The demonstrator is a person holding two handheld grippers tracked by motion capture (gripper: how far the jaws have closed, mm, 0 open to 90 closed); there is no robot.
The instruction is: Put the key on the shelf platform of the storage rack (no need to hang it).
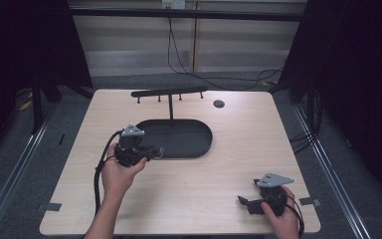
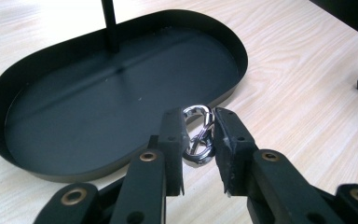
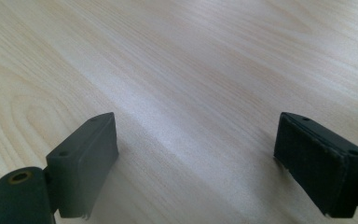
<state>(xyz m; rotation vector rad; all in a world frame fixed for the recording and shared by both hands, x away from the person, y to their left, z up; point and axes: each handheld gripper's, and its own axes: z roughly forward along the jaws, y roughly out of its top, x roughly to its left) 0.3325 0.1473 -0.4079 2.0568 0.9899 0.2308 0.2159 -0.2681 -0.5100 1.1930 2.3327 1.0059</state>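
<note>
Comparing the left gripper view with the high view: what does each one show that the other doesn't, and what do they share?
Left gripper view alone: the left gripper pinching a silver metal clasp at the tray's near rim, its loops distinct.

High view alone: the T-shaped hanger bar on its post, the round hole in the table, and the right gripper with jaws apart.

Both: the black oval tray on the wooden table.

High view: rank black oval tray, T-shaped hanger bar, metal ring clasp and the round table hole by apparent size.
1. black oval tray
2. T-shaped hanger bar
3. round table hole
4. metal ring clasp, held in the left gripper

The last two both look tiny; the clasp is partly hidden, so their order is unsure.
</note>
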